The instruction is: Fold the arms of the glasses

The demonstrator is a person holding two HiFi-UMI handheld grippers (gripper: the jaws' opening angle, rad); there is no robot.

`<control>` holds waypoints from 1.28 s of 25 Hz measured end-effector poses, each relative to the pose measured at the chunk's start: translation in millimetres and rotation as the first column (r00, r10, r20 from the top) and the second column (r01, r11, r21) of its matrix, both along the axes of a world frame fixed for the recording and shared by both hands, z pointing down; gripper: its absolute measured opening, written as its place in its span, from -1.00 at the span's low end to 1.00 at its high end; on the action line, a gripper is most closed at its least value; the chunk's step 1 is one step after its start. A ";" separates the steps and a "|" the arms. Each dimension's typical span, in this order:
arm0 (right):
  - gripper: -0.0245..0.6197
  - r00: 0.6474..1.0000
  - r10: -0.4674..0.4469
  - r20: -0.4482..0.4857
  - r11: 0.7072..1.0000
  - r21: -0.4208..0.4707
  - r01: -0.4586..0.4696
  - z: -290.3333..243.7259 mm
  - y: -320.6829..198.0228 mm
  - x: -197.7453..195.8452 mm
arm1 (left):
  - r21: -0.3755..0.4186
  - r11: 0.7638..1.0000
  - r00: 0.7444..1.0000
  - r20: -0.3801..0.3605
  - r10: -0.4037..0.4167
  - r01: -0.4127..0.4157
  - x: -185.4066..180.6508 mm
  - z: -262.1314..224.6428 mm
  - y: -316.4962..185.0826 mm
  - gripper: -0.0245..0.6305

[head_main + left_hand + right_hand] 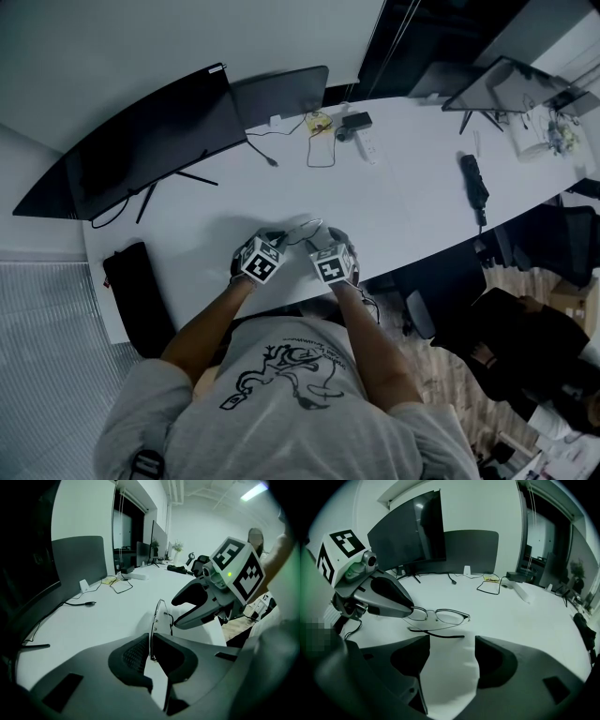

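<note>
Thin wire-rimmed glasses (449, 617) hang just above the white table (403, 202) near its front edge, lenses facing my right gripper. My left gripper (151, 645) is shut on the wire frame (160, 605) at one end of the glasses, and that frame runs up out of its jaws. In the right gripper view one dark temple arm (440, 634) lies across below the lenses. My right gripper (451, 644) stands open a short way in front of the glasses, with nothing between its fingers. From the head view the left gripper (274, 240) and right gripper (324, 240) sit side by side.
A large dark monitor (155, 141) and a second dark panel (281, 94) stand at the back left. Cables and small devices (323, 131) lie behind the glasses. A black elongated object (473, 180) lies to the right and another monitor (502, 82) stands far right. Office chairs (525, 347) stand off the table's right.
</note>
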State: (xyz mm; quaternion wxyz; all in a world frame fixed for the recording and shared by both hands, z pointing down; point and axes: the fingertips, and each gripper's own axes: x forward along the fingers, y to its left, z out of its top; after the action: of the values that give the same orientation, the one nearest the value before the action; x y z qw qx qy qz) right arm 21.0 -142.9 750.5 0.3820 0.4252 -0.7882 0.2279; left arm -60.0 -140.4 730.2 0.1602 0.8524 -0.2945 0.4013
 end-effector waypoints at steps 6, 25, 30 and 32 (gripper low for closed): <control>0.00 1.000 0.000 -0.002 1.000 -0.006 0.000 1.9 5.5 1.3 | 0.074 0.997 0.998 0.049 0.025 -0.029 2.0 0.0 -2.4 -0.81; -0.18 0.998 0.049 0.030 0.999 0.012 -0.050 -6.5 28.7 19.6 | 0.264 0.951 0.961 0.260 0.094 -0.164 9.9 18.6 10.7 -0.70; -0.23 0.996 0.067 0.061 0.997 0.025 -0.069 -14.8 33.3 22.7 | 0.247 0.959 0.969 0.231 0.082 -0.140 11.3 18.3 17.8 -0.66; -0.26 0.995 0.070 0.073 0.997 0.032 -0.072 -18.6 33.7 23.0 | 0.239 0.963 0.974 0.214 0.075 -0.126 11.2 16.7 19.3 -0.65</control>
State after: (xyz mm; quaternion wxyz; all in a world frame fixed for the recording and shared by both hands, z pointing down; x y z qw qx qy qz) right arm 44.0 -109.2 732.0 0.3378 0.4511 -0.7896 0.2426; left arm -48.8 -121.2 746.9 -0.0004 0.8343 -0.3139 0.4532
